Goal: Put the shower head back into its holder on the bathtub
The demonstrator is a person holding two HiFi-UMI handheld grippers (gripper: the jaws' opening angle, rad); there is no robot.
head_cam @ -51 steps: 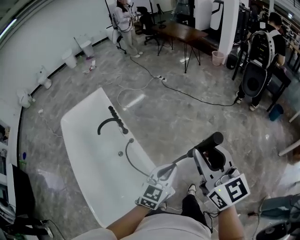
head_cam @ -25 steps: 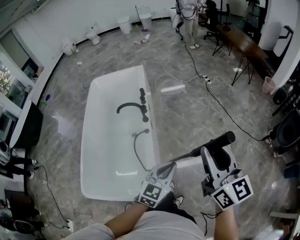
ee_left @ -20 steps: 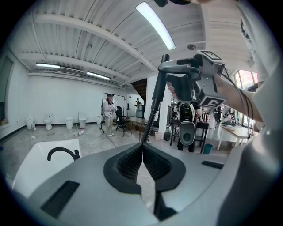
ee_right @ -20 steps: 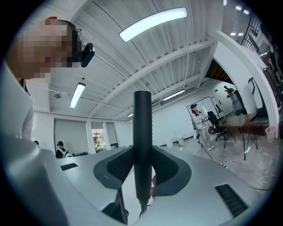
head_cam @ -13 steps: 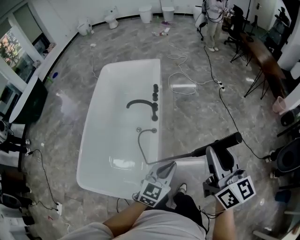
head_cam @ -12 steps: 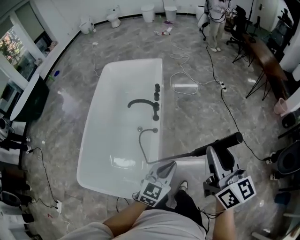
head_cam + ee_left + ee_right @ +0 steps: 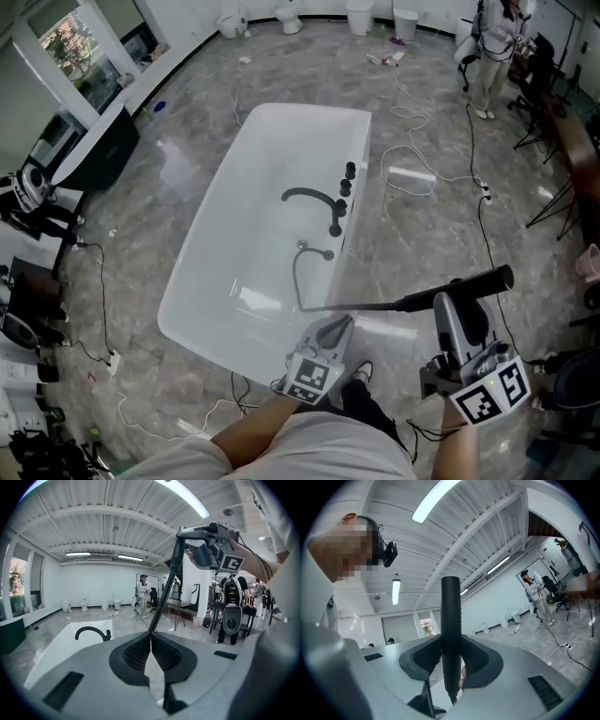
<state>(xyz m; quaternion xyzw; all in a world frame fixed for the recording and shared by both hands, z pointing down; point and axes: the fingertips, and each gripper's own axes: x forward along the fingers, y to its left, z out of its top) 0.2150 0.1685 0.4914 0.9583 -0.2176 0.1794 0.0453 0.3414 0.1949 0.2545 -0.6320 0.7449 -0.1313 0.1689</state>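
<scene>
Shower head (image 7: 466, 285): black, slim stick shape with a rounded end, lying about level, off the bathtub and out over the grey floor (image 7: 422, 225) on the person's right. Right tool (image 7: 461, 309) clamped on its handle, 2 jaws pressed against the black shaft on both sides in the right gripper view. Thin dark hose (image 7: 366, 305) runs from the handle end leftward, then loops up to the tub rim. Left tool (image 7: 337, 326) has its jaws together, pinching the hose at the tips; in the left gripper view the hose rises from the closed tips up to the head. White bathtub (image 7: 216, 253) lies ahead-left of both tools, with a black curved spout (image 7: 309, 195) and black knobs (image 7: 347, 178) on its right rim. Cannot tell which fitting is the holder.
</scene>
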